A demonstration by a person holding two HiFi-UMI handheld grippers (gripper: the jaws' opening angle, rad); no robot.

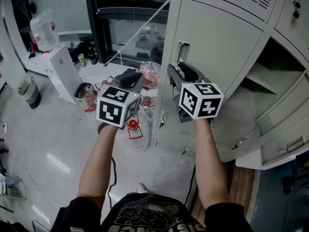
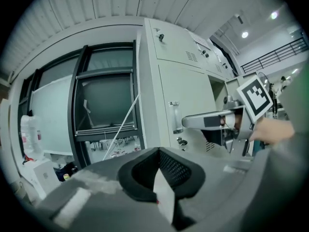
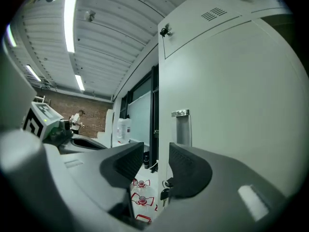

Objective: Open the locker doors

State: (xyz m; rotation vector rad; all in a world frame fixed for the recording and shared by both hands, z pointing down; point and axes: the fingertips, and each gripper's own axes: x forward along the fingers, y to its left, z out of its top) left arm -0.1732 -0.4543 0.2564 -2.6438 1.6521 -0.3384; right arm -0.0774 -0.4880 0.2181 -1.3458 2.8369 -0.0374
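Note:
The grey lockers [image 1: 217,42] stand in front of me and to the right. The nearest door is closed, and its recessed metal handle [image 1: 183,51] [image 3: 180,127] [image 2: 174,116] sits near its left edge. My right gripper [image 1: 182,70] [image 3: 157,161] is level, just short of that handle. Its jaws are open with nothing between them. My left gripper [image 1: 132,77] [image 2: 158,161] hangs left of the lockers, over the floor. Its black pads meet and hold nothing. The right gripper's fingers [image 2: 195,121] also show in the left gripper view, reaching toward the handle.
Several locker doors [image 1: 282,129] to the right stand open, showing shelves. A key [image 1: 163,120] [image 3: 164,193] hangs in a lock lower on the column. On the floor are red-based items [image 1: 133,127], a pink object [image 1: 150,72], a white cabinet [image 1: 63,69] and a bin [image 1: 30,92].

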